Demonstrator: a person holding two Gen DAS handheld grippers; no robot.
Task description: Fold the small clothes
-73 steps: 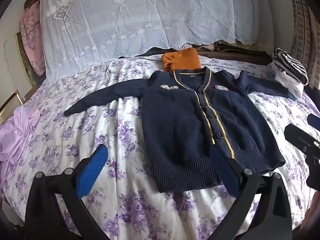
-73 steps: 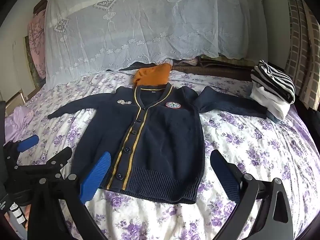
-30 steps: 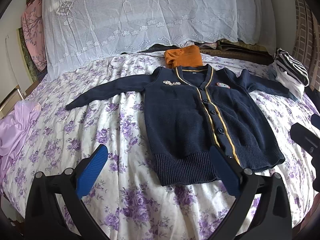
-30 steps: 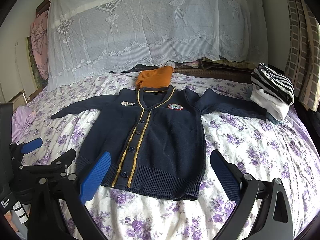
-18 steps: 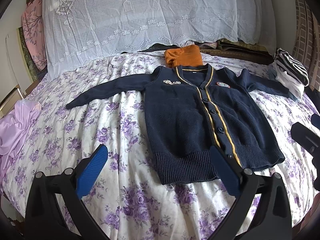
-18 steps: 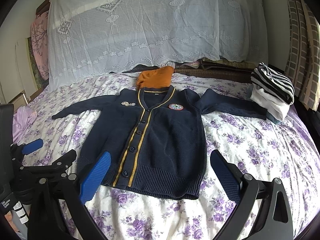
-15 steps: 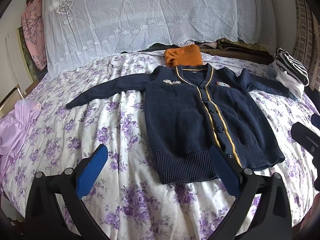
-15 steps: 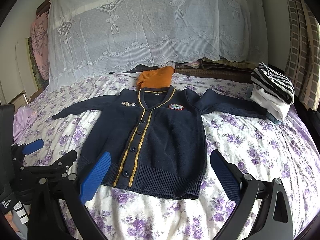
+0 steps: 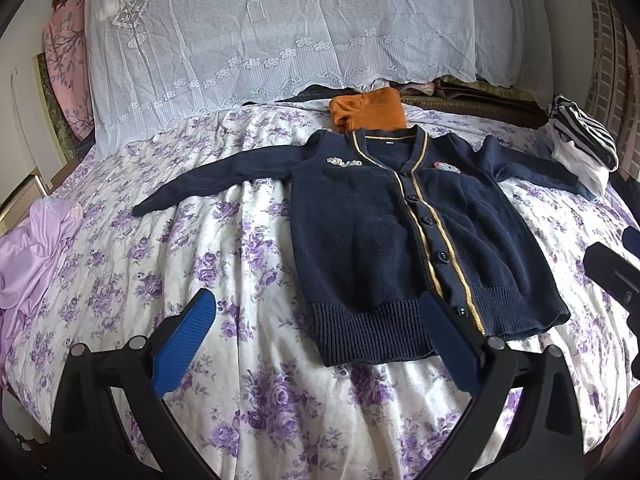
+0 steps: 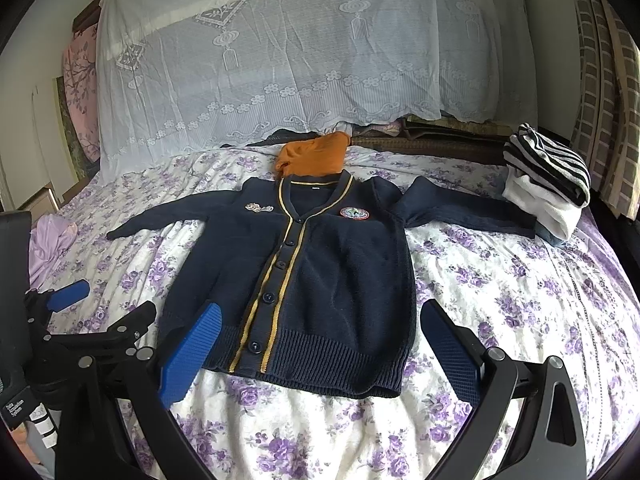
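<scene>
- Change noted: against the views of a couple of seconds ago, both cameras have drawn back and risen slightly; more of the floral bedspread now shows below the hem; the navy cardigan itself has not shifted; over the last half second the views are all but identical.
- Meaning for the task, as a judgement: spreading appears finished and folding not begun; the garment lies flat, buttoned, front up, both sleeves stretched outward.
- Left gripper: jaws spread wide, nothing between them; it hangs above the bedspread just short of the hem; its right finger overlaps the ribbed hem in view, contact not determinable.
- Right gripper: jaws likewise spread wide and empty; the hem sits between its fingers in view, just beyond the tips.
- Cardigan position: centre of the bed; collar toward the orange garment; its far-right cuff reaches the striped stack.
- Likely next move, as a judgement: take a sleeve and fold it across the body.
</scene>
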